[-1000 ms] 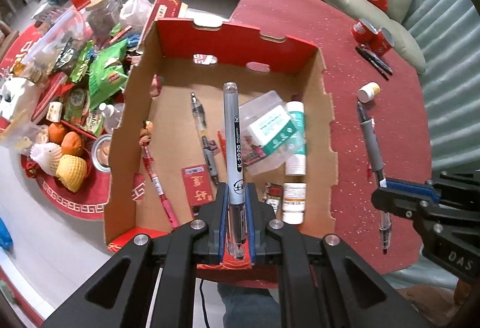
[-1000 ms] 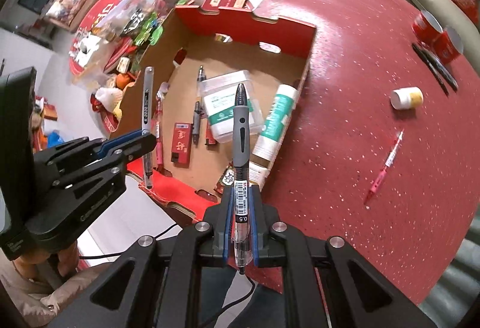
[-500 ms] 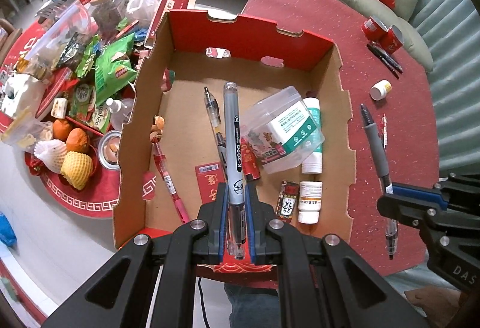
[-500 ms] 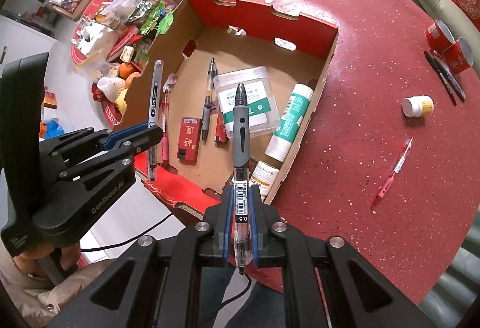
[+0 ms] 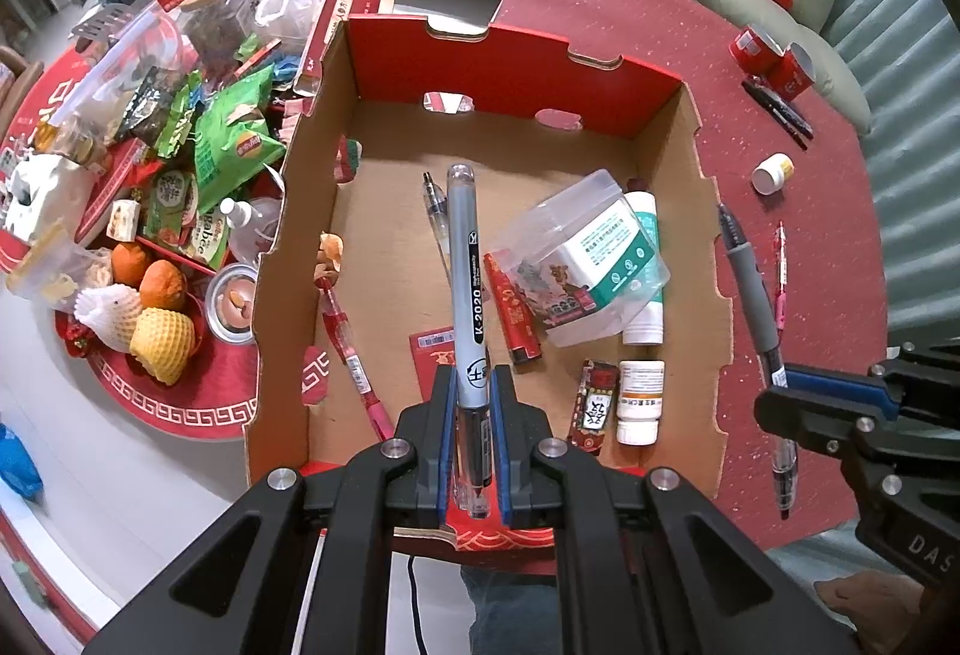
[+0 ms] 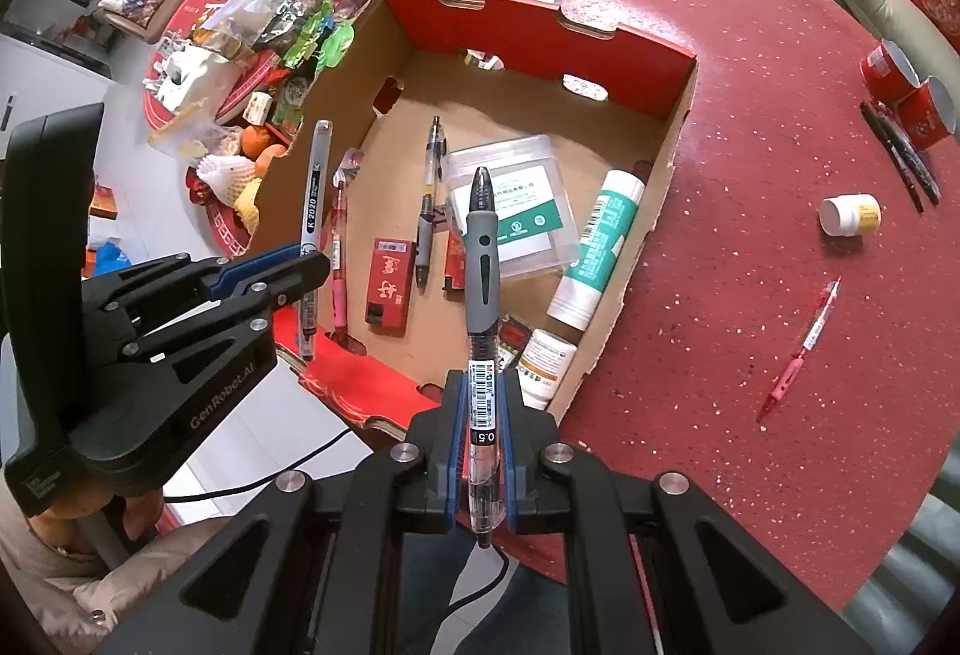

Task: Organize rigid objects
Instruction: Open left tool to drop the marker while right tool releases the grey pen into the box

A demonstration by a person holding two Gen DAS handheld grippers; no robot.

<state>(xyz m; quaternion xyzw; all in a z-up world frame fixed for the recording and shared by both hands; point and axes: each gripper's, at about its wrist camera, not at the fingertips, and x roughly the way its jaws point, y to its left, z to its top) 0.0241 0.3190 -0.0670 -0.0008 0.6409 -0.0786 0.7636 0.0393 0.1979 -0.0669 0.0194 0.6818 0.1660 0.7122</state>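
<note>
While both of your grippers hang over the cardboard box point(image 5: 660, 115), each pair of fingers is clamped narrow on a pen. Your left gripper point(image 5: 474, 451) holds the grey marker point(image 5: 465, 283) by its lower barrel between the blue pads, cap end pointing away from you, above the box floor near its middle. Your right gripper point(image 6: 480, 451) holds the gel pen point(image 6: 482, 295) by its clear barrel, the grey grip section and black tip standing out beyond the fingers, over the near right corner of the box.

Inside the box: a clear plastic tub point(image 5: 588, 259), a white-and-green tube point(image 6: 594, 247) beside it, a small white bottle point(image 5: 641, 403), two loose pens, red packets.

On the red bench point(image 6: 750, 115), outside: a red pen point(image 6: 804, 349), a white cap-like bottle point(image 6: 849, 214), both well apart from the box.

Against the earlier frames: the box sits lower and fuller in both views; grips unchanged.
</note>
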